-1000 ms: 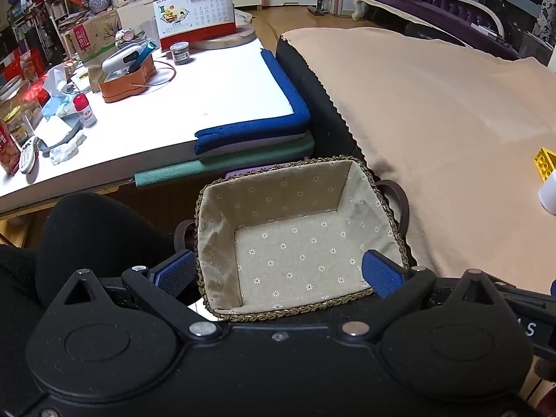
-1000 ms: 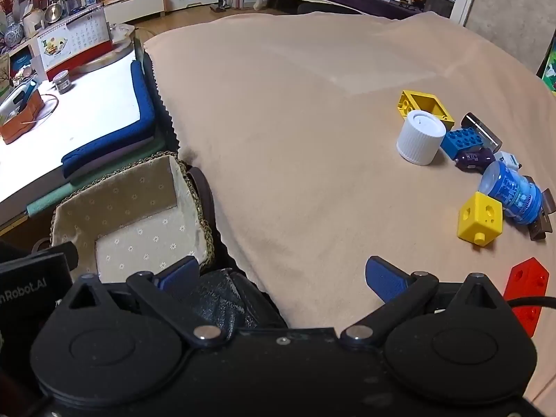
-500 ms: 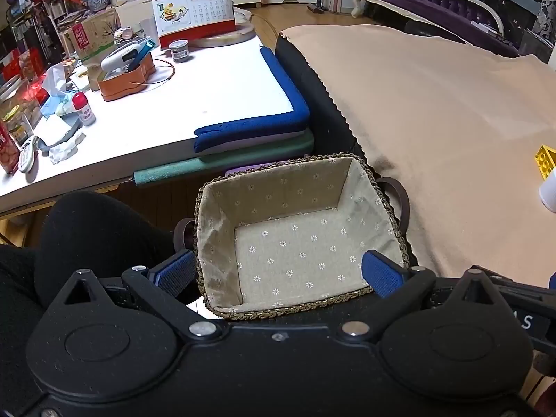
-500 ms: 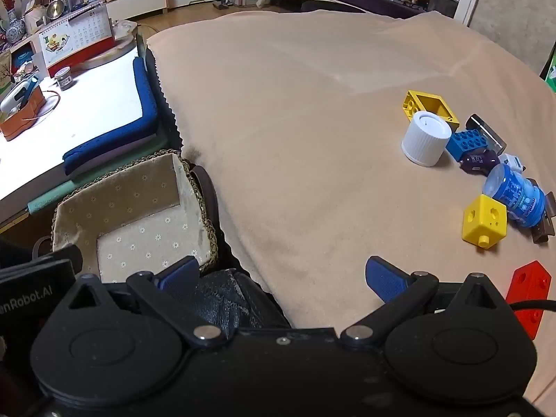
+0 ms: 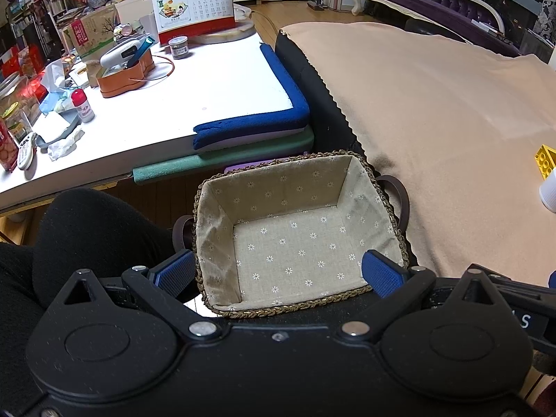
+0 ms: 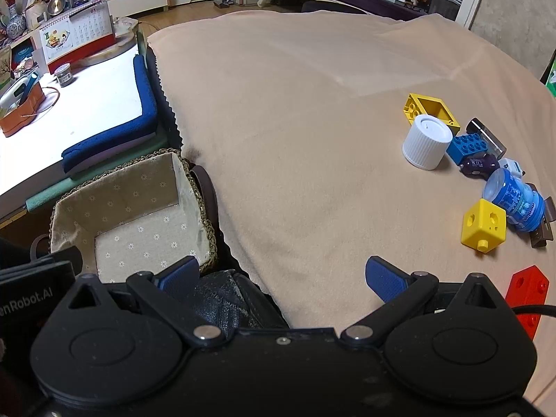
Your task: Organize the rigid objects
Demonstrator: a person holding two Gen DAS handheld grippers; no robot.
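Near cloth's right edge: toys (image 6: pixel 479 173) lay clustered — cap (image 6: pixel 425 140), yellow cube (image 6: pixel 483 224), blue bottle (image 6: pixel 517 199), bricks.
Bearing: right and ahead of right gripper (image 6: pixel 283 278), the nearer one.
Right gripper: spread, empty.
Left gripper (image 5: pixel 278 271): spread, empty, over basket.
Basket (image 5: pixel 278 187): off cloth's left edge, nothing inside.

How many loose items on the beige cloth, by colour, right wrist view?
Yellow: 2, hollow brick and cube
Blue: 2, studded brick and small bottle
White: 2, ribbed cap and small piece
Red: 1, block
Purple: 1, small piece
Dark: 2, box and brown clip
Total: 10
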